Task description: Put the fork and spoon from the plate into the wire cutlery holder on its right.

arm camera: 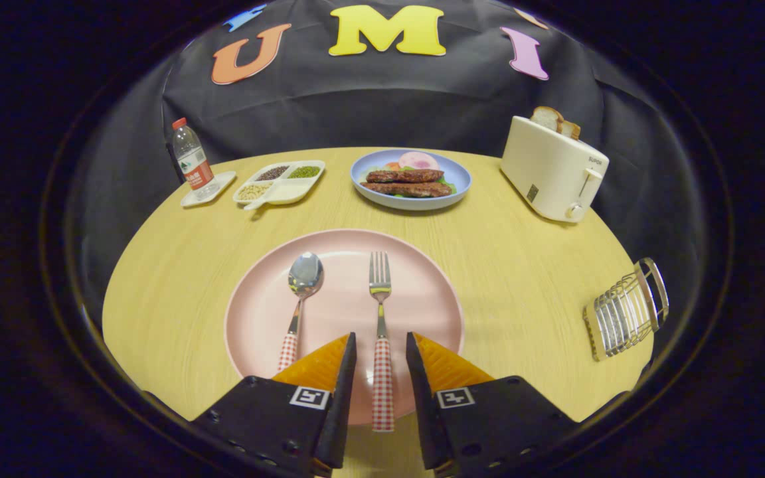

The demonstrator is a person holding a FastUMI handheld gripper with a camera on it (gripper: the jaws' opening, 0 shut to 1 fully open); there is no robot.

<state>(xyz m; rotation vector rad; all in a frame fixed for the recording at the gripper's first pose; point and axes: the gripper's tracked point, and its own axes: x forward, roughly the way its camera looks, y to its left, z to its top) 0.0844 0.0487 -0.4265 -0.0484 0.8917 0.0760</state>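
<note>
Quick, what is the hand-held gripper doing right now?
Hand-held gripper: open, fingers either side of the fork handle, not pressing on it.

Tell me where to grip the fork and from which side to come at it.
Grip the fork by its checked handle, coming from the handle end with one finger on each side. It lies flat on the pink plate, tines pointing away, handle over the near rim. The claw is open and already straddles that handle, apart from the spoon.

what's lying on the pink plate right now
A spoon and a fork lie side by side on the pink plate. The open gripper straddles the fork's handle and covers the plate's near rim.
</note>
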